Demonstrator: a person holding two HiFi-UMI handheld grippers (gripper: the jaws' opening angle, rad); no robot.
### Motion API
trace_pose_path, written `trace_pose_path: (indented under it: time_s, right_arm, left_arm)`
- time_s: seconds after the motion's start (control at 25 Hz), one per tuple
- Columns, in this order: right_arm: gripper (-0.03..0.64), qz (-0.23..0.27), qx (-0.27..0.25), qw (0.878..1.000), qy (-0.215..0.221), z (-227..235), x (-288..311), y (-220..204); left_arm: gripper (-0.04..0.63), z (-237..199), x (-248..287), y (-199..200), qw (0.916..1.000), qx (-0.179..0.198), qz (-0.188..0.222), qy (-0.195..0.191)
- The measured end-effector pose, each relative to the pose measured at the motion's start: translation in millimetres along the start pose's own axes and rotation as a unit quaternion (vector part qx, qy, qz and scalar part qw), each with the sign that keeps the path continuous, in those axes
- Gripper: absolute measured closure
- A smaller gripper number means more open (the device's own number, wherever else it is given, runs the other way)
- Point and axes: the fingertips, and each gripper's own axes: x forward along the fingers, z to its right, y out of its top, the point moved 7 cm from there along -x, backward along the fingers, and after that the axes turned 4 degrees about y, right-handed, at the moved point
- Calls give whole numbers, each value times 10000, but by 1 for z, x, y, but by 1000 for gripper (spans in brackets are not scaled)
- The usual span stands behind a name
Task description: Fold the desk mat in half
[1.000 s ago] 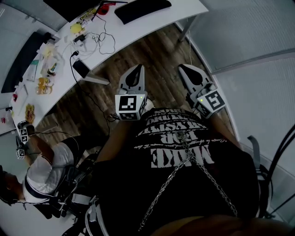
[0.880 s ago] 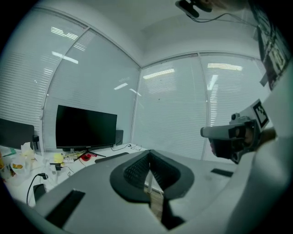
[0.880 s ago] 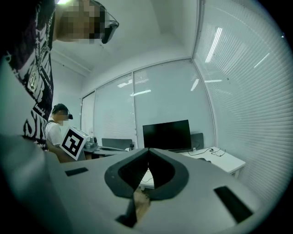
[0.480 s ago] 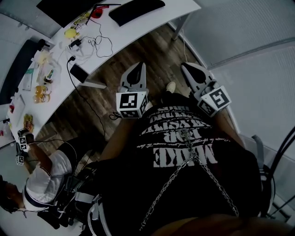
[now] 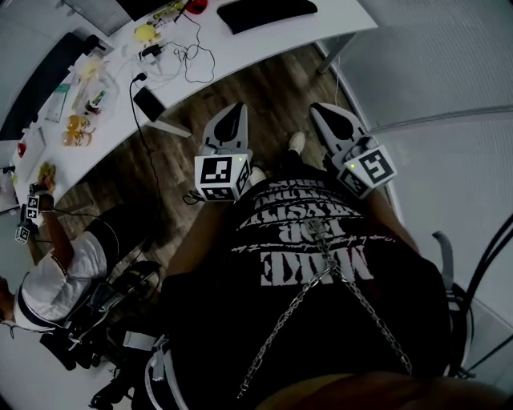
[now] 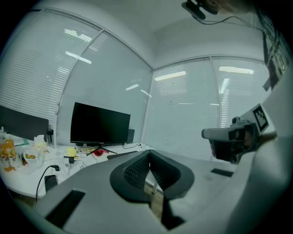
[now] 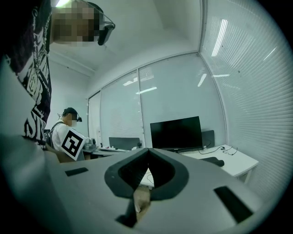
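A dark flat piece [image 5: 266, 11], perhaps the desk mat, lies on the white desk [image 5: 240, 48] at the top of the head view; it shows again as a dark strip [image 7: 213, 161] in the right gripper view. Both grippers are held at my chest above the wooden floor, well short of the desk. My left gripper [image 5: 235, 109] [image 6: 149, 153] is shut with nothing between its jaws. Beside it, my right gripper [image 5: 320, 108] [image 7: 147, 151] is shut and empty too. Each gripper shows in the other's view: the right gripper [image 6: 233, 137], the left gripper's marker cube [image 7: 73, 142].
A black monitor [image 6: 100, 124], cables, a phone [image 5: 148, 102], bottles and small clutter sit on the desk. Another person [image 5: 56, 272] sits at the desk on the left, holding marked grippers. Glass walls with blinds [image 5: 449, 56] close the room on the right.
The head view has shifted a little, so the desk and the seated person sit slightly differently in frame. Both grippers stay shut at my chest.
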Motion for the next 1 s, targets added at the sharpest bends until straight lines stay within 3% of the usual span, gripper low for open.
trace_pose_path:
  time_s: [0.36, 1.0]
  right_arm:
    - [617, -199, 270, 9994, 19, 30, 17, -29]
    - [617, -202, 269, 9994, 113, 107, 53, -19]
  left_arm:
    - [588, 0, 28, -19, 9990, 143, -427, -43]
    - [588, -15, 108, -14, 9981, 27, -612, 99]
